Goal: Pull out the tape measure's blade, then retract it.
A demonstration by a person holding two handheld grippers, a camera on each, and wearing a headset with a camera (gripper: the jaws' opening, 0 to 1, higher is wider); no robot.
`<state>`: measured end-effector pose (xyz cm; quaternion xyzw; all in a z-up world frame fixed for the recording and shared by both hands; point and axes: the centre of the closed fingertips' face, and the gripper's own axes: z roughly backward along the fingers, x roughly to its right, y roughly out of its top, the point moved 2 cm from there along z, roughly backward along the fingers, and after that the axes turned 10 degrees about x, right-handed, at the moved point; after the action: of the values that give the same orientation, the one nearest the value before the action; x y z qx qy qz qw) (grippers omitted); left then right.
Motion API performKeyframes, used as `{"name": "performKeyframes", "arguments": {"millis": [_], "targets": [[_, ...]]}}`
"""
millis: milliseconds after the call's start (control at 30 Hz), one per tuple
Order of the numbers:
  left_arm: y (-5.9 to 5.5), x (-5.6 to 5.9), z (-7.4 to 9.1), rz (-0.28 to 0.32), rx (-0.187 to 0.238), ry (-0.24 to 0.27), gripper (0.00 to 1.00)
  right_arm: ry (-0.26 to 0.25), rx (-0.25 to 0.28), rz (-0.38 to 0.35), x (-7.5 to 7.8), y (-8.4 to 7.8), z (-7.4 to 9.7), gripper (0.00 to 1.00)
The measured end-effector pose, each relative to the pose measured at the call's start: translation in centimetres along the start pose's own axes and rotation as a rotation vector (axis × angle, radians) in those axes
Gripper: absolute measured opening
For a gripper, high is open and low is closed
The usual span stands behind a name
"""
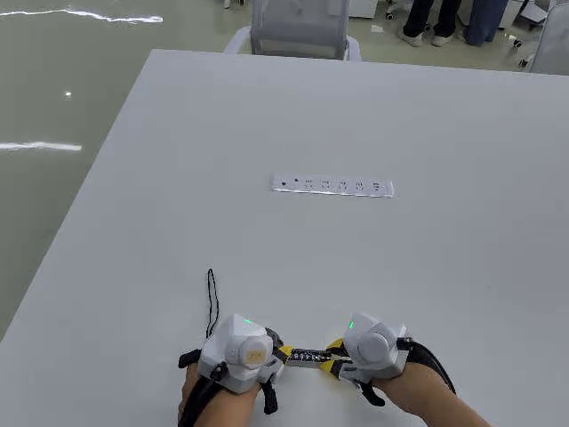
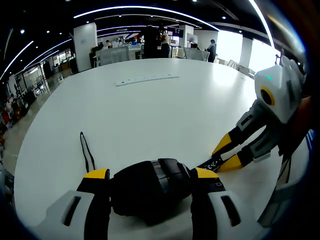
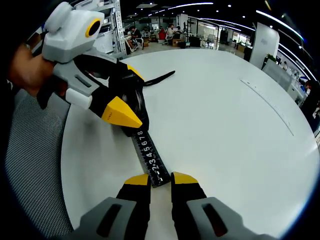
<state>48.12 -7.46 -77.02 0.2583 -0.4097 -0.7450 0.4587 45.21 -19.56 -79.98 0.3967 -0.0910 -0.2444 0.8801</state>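
Note:
The black tape measure case (image 2: 150, 192) sits on the white table between yellow-tipped jaws, with my left gripper (image 2: 150, 175) shut on it. A short length of black blade with white numbers (image 3: 149, 155) runs from the case (image 3: 134, 95) to my right gripper (image 3: 160, 179), which is shut on the blade's end. In the head view the two grippers face each other at the table's near edge, left gripper (image 1: 278, 354) and right gripper (image 1: 332, 356), with the blade (image 1: 307, 358) stretched between them. The case's black wrist cord (image 1: 212, 298) trails away across the table.
A white power strip (image 1: 332, 186) lies flat at the table's middle. A grey chair (image 1: 299, 27) stands at the far edge, and people's legs (image 1: 444, 20) show beyond it. The white tabletop (image 1: 400, 267) stretches wide ahead of both grippers.

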Motion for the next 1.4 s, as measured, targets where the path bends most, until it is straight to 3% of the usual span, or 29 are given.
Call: {"name": "performKeyframes", "arguments": {"millis": [1400], "targets": [[0.0,0.0,0.1,-0.006,-0.002,-0.005,0.62,0.024,0.014,0.009,-1.0,1.5,-1.8,0.14]]}}
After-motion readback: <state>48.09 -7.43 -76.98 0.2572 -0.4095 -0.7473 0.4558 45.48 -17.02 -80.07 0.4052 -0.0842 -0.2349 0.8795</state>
